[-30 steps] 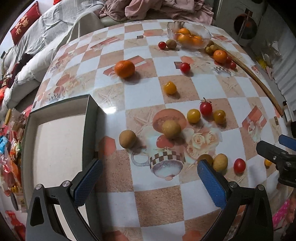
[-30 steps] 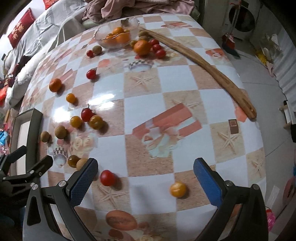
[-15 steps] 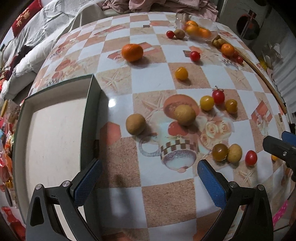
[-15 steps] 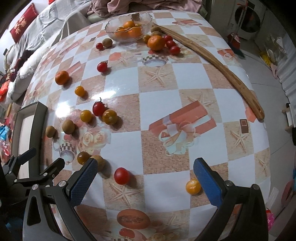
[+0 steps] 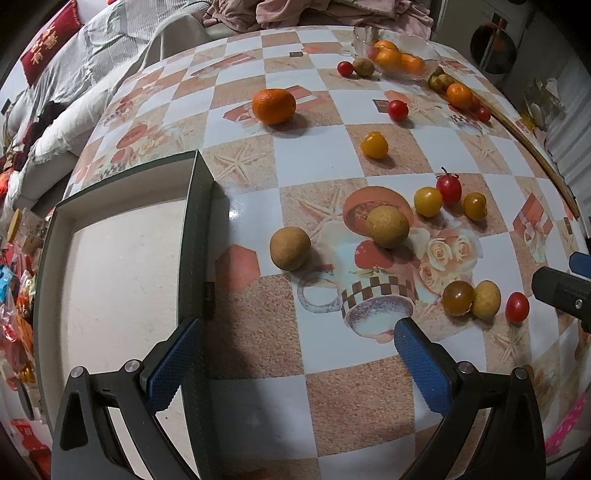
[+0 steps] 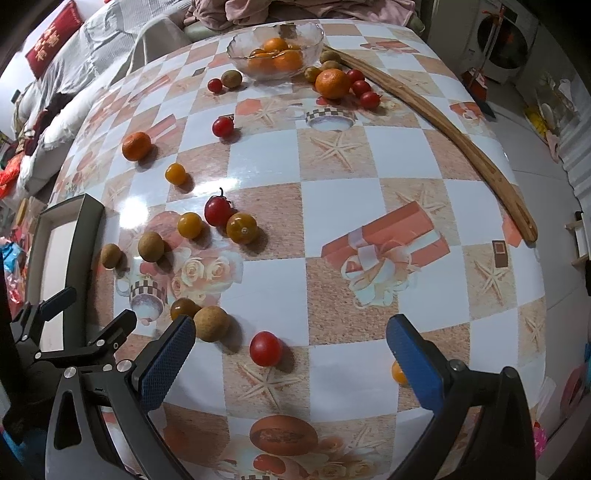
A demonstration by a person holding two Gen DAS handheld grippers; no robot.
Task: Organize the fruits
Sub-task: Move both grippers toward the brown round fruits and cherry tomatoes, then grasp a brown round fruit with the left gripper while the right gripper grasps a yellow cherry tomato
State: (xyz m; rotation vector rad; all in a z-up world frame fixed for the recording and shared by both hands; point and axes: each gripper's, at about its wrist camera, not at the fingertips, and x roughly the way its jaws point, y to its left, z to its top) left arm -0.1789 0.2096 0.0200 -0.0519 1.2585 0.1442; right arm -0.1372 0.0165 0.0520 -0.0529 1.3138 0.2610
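Note:
Loose fruit is scattered over the checked tablecloth. In the left wrist view my left gripper (image 5: 295,365) is open and empty, just short of a brown longan (image 5: 290,248); a second longan (image 5: 388,226) lies beyond it. An orange (image 5: 273,106) sits farther back. A dark-rimmed empty tray (image 5: 194,236) stands at the left. In the right wrist view my right gripper (image 6: 290,365) is open and empty, with a red cherry tomato (image 6: 265,348) between its fingers' lines and a longan (image 6: 211,323) by the left finger. A small yellow fruit (image 6: 398,372) is half hidden behind the right finger.
A glass bowl (image 6: 310,35) with oranges stands at the far edge, with an orange (image 6: 332,83) and red tomatoes beside it. A long curved wooden stick (image 6: 443,122) lies along the right side. A sofa with cushions lies beyond the table.
Both grippers have moved forward and lower over the table, so the fruit looks nearer. The red tomato now lies between the right fingers' lines. Both stay open.

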